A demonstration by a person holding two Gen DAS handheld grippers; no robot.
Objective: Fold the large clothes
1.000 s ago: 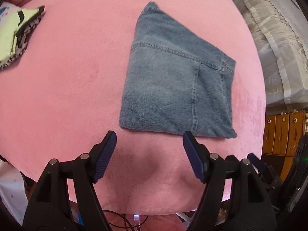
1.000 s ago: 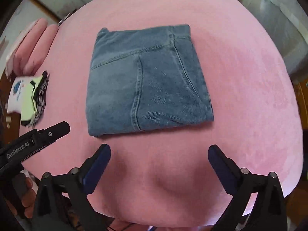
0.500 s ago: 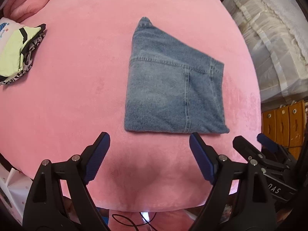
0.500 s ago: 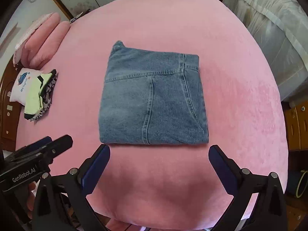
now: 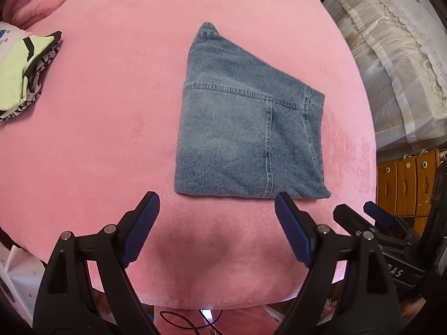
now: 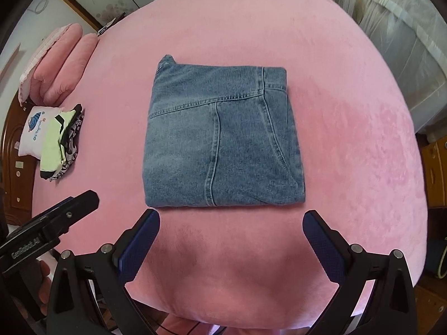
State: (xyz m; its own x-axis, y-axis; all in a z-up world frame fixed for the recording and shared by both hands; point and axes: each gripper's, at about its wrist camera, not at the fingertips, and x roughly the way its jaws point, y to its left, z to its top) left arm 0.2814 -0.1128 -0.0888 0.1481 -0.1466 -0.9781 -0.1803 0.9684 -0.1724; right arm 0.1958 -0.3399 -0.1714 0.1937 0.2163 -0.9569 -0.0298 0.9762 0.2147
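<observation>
Blue jeans lie folded into a flat rectangular packet in the middle of the pink bed. My left gripper hovers open above the bed, just short of the packet's near edge, with nothing between its fingers. My right gripper also stands open and empty, a little nearer than the packet's near edge. Each gripper shows in the other's view: the right one at the right edge, the left one at the lower left. Neither touches the denim.
A folded stack of light green and patterned clothes rests at the bed's left side beside pink pillows. White wrapped bedding and wooden drawers stand to the right. A cable lies below the bed's near edge.
Both grippers have pulled up and away from the folded jeans, which look smaller now. The left gripper's jaws spread wider. The jeans have not moved.
</observation>
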